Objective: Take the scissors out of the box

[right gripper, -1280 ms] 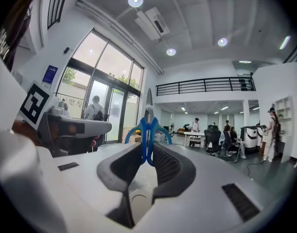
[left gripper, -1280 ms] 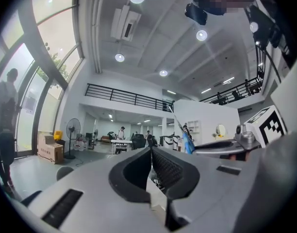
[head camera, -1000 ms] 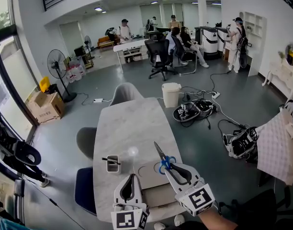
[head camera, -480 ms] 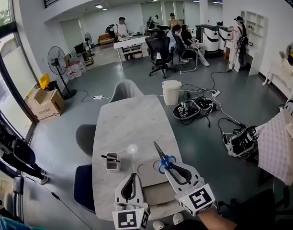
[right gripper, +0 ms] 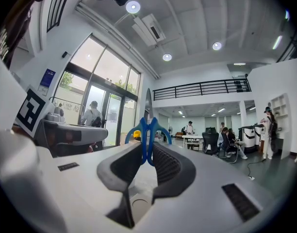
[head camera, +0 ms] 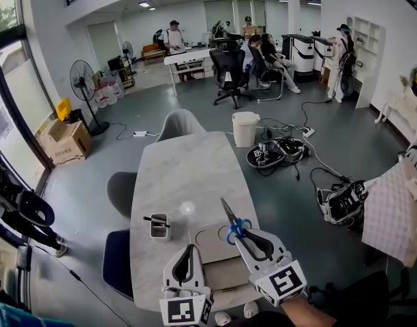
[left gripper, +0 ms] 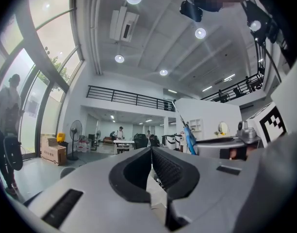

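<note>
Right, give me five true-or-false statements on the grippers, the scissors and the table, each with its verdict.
1. The right gripper is shut on the scissors. True.
2. The scissors have red handles. False: the handles are blue.
3. The left gripper has its jaws together with nothing between them. True.
4. In the head view, the small pen holder on the table stands to the right of both grippers. False: it stands to the left of both.
5. The scissors lie flat on the table. False: the right gripper holds them off it, blades pointing away from the person.
</note>
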Available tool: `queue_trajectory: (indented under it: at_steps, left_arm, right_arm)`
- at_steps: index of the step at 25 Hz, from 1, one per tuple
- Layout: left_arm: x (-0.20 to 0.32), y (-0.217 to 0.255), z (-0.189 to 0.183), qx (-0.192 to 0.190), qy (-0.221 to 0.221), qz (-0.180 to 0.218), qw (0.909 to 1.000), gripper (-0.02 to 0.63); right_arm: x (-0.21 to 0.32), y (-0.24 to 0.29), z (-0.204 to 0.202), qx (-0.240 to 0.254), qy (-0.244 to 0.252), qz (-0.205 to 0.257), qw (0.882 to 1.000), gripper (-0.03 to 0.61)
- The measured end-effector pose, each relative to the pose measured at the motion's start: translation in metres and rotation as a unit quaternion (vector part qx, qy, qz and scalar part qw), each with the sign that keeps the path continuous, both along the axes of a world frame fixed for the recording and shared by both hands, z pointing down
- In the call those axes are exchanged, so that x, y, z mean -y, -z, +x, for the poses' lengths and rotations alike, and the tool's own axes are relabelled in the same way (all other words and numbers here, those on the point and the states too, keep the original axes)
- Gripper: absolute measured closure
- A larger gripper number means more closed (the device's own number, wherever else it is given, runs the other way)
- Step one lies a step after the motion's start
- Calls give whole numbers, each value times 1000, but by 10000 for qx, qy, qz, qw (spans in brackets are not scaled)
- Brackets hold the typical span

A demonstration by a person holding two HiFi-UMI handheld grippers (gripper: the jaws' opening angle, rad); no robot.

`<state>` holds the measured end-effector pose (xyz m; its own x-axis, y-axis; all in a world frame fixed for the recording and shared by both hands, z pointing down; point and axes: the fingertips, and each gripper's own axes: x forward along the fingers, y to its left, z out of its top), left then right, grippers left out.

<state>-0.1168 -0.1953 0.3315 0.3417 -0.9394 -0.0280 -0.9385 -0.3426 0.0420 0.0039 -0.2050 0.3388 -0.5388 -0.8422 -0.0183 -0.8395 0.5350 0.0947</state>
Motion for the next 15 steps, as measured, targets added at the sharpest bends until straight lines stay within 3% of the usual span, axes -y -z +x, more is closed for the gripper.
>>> queue_trajectory:
  at_steps: [15]
  left_arm:
    - [6, -1, 8, 4, -62, -8, 10000, 597]
  right_arm:
    - [4, -1, 4, -12, 41, -17, 10000, 512]
